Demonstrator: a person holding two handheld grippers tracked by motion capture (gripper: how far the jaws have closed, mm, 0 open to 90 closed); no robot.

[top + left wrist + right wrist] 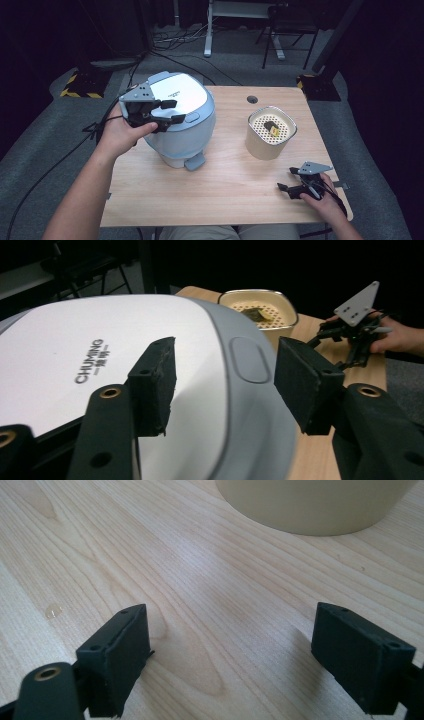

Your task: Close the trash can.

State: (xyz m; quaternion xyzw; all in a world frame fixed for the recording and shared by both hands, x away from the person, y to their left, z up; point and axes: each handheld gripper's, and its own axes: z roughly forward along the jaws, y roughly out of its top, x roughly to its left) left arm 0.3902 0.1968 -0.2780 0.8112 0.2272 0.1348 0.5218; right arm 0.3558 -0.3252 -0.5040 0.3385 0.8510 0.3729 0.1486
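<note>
Jaws over smooth rounded cooker lid

White rice cooker, lid closed, table's left

White-and-grey cooker (cream, dotted basket), pale woodgrain table

Cooker: smooth plastic, white lid semi-gloss, grey-blue body satin. Table: pale wood-grain top, matt. Pot: cream, smooth, matt wall, perforated insert inside. Left gripper and right gripper: matt black plastic, rough foam-like pads, brass-looking screw inserts.
</note>
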